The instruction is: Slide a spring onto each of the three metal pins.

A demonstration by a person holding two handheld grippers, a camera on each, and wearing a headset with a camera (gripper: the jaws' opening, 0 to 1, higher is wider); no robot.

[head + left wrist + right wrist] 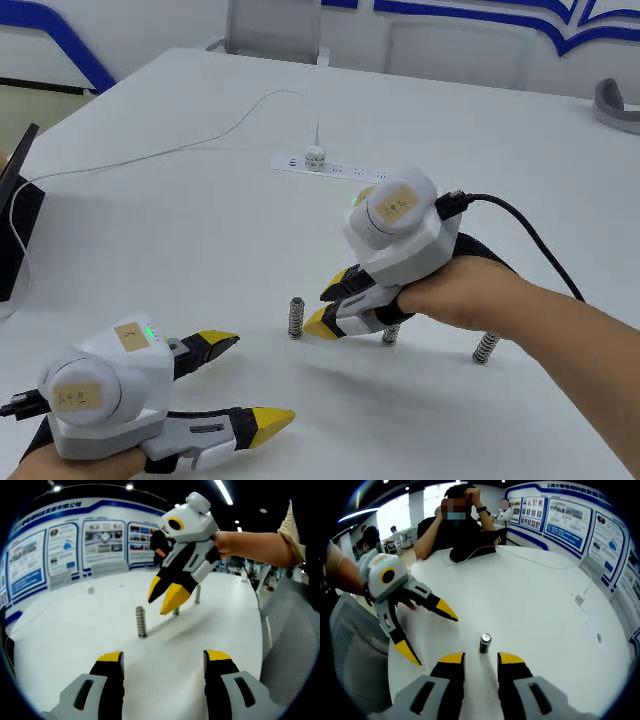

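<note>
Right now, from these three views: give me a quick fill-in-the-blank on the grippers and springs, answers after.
1. In the head view, ___ coiled springs stand on the white table.
2. The left gripper has its jaws ___ and holds nothing.
3. The spring just ahead of the right gripper stands ___ on the table.

Missing words: three; open; upright.
</note>
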